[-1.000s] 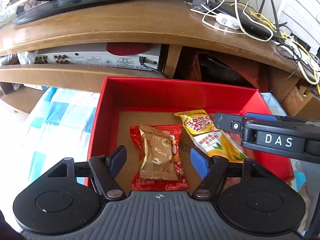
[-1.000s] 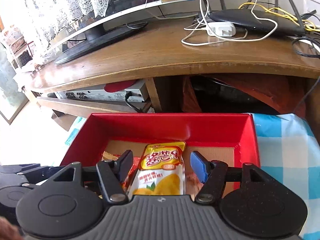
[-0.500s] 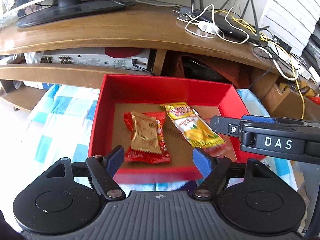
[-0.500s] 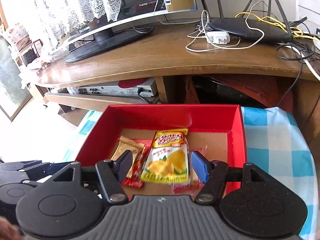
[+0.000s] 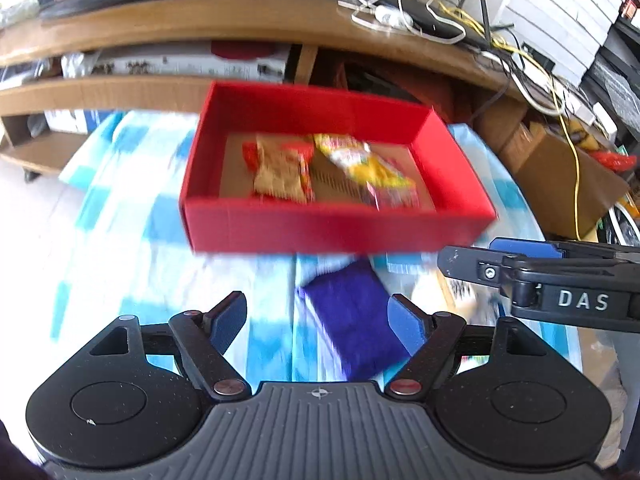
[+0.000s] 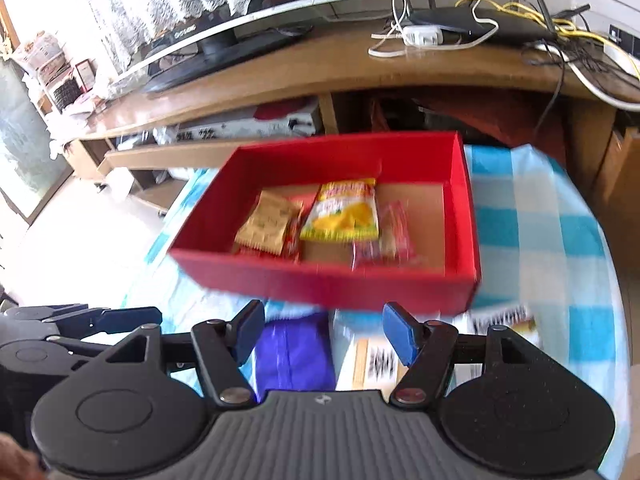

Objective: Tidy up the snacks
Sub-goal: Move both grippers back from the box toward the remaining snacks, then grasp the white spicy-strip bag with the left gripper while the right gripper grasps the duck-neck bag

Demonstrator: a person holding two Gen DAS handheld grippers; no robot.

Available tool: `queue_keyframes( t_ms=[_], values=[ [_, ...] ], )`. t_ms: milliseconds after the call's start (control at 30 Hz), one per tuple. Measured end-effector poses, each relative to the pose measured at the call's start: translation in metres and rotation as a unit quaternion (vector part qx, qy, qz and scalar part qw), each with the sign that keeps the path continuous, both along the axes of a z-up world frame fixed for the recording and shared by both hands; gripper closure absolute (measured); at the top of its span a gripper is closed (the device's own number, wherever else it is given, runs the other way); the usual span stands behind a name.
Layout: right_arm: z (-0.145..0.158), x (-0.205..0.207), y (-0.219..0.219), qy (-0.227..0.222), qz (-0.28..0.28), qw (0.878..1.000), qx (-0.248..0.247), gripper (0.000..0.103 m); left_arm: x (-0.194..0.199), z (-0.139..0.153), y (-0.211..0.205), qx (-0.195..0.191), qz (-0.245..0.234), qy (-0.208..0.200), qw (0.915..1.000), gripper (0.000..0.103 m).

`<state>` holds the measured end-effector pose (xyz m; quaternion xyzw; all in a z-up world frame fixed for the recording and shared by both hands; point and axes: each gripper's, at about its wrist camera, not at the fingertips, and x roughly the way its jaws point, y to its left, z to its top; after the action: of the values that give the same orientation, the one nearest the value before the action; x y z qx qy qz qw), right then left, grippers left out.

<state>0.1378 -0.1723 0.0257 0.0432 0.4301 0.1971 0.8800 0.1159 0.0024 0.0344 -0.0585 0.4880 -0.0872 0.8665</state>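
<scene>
A red cardboard box (image 6: 328, 284) stands on a surface covered with a blue-and-white checked cloth (image 6: 552, 248), in front of a low wooden TV stand (image 6: 360, 68). Inside the box, on its brown cardboard floor, lie several snack packets: a tan packet (image 6: 266, 226) on top of a red packet (image 5: 250, 152) toward the left, a yellow packet (image 6: 344, 212) printed with yellow fruit in the middle, and a pinkish clear-wrapped packet (image 6: 390, 240) just beside the yellow one, toward the near right.

Outside the box, near its front wall, a purple packet (image 5: 352, 320) lies on the cloth. Just to its right are more packets, one with a barcode (image 6: 380, 360) and one with dark lettering (image 6: 500, 318); motion blur makes them hard to name, so they may be snack wrappers.

The left gripper (image 5: 318, 322) hangs above the purple packet with its blue-padded fingers (image 5: 228, 320) spread wide, clear of the packet and holding nothing. The right gripper (image 6: 324, 334) is beside it, over the purple packet and the barcode packet, its fingers (image 6: 400, 336) also wide apart and empty. In the left wrist view the right gripper shows from the side at right, marked DAS.

On the stand sit a television (image 6: 224, 12), a black router (image 6: 480, 20) with antennas, a white adapter (image 6: 420, 36) and tangled cables.
</scene>
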Motion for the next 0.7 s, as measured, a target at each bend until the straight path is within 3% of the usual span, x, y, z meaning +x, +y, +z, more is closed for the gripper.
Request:
queue_keyframes(
  t_ms=[267, 567, 700],
  values=[
    [-0.009, -0.044, -0.002, 0.023, 0.021, 0.999, -0.015, 0.025, -0.05, -0.013, 0.005, -0.02, 0.004, 0.039, 0.999, 0.02],
    [-0.034, -0.085, 0.0, 0.05, 0.079, 0.994, -0.063, 0.022, -0.083, -0.039, 0.008, -0.058, 0.048, 0.102, 0.992, 0.02],
    [-0.036, -0.085, -0.011, 0.058, 0.068, 0.994, -0.057, 0.022, -0.082, -0.052, -0.005, -0.032, 0.057, 0.116, 0.9911, 0.02]
  ],
)
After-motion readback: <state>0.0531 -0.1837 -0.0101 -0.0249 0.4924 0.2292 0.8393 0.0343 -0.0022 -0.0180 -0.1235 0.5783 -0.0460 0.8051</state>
